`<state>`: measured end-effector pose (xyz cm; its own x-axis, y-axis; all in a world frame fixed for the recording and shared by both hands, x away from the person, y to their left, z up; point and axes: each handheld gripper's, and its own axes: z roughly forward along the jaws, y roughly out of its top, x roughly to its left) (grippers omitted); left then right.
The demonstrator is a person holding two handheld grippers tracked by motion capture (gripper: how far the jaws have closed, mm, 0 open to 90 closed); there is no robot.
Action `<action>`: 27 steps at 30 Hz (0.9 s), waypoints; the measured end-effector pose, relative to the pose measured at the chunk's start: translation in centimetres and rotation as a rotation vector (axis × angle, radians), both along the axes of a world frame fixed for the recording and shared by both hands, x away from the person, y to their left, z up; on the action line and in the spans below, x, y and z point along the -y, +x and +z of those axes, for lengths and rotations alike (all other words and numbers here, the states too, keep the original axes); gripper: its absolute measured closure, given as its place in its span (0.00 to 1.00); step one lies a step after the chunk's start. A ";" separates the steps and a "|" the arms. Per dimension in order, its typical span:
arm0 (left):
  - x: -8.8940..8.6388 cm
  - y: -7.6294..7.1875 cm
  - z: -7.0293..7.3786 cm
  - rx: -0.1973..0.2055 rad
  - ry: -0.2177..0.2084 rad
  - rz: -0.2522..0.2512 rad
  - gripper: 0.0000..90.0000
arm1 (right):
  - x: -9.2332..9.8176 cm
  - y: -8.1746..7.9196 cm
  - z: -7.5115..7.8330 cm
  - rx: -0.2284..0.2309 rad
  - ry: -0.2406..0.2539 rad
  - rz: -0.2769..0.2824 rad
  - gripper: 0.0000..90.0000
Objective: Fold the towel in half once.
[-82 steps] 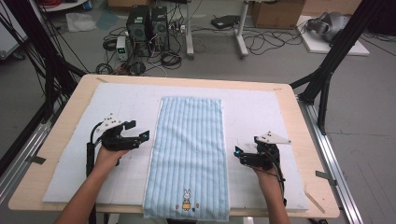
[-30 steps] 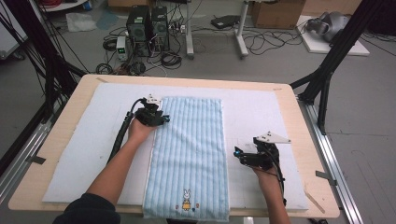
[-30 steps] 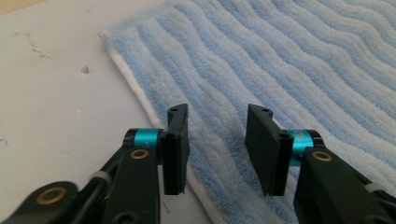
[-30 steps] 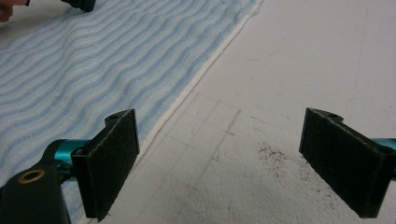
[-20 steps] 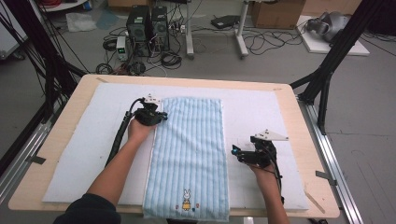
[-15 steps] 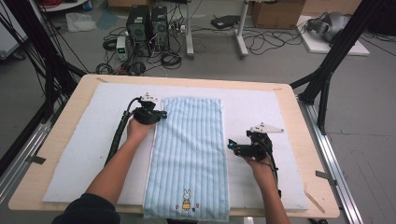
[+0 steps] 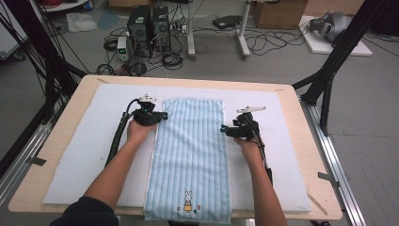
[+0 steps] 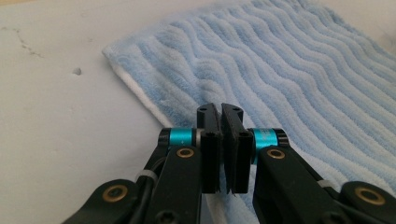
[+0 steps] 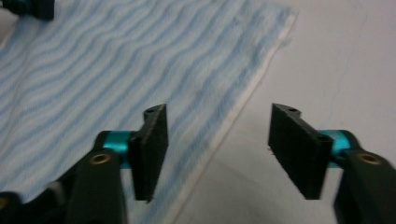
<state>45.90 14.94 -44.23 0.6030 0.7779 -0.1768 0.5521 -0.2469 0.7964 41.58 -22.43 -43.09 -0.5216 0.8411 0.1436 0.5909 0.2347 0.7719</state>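
Observation:
A light-blue striped towel [image 7: 190, 150] with a small rabbit picture [image 7: 188, 200] lies flat down the middle of a white mat [image 7: 94, 141]. My left gripper [image 7: 162, 115] sits at the towel's far left edge, its jaws shut and pinching the towel's [image 8: 289, 70] hem in the left gripper view [image 8: 220, 109]. My right gripper [image 7: 223, 128] is at the right edge, level with it. Its jaws [image 9: 218, 112] have just been closing but still stand apart, straddling the hem of the towel [image 9: 116, 56] without pressing it.
The mat covers a wooden table [image 7: 61, 155] whose edges show all round. Black frame posts [image 7: 329, 80] stand at the table's far corners. Computers and cables [image 7: 150, 23] are on the floor beyond. The left gripper [image 9: 32, 7] shows across the towel in the right gripper view.
My right gripper has moved away from the person along the towel's right edge and in toward it. The left gripper, which went to the far left edge earlier, has stayed put.

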 end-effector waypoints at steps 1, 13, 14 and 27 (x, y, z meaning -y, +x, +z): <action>0.0 0.0 0.0 -0.007 -0.005 0.004 0.95 | -0.2 0.3 0.0 -0.002 0.001 -0.012 0.50; 0.0 0.1 -0.3 -0.025 -0.016 0.018 0.94 | -4.1 3.5 -0.9 -0.057 -0.149 -0.045 0.66; -0.1 0.1 -0.4 -0.029 -0.017 0.017 0.94 | -4.3 3.5 -1.0 -0.048 -0.155 -0.050 0.70; -0.2 0.0 -0.2 0.005 -0.062 0.059 0.94 | -4.1 3.6 -0.9 -0.052 -0.130 -0.043 0.96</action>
<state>45.92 15.09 -44.39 0.5570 0.7999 -0.2233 0.5606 -0.1638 0.8117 45.21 -18.31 -43.96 -0.4790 0.8759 0.0577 0.6413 0.3042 0.7044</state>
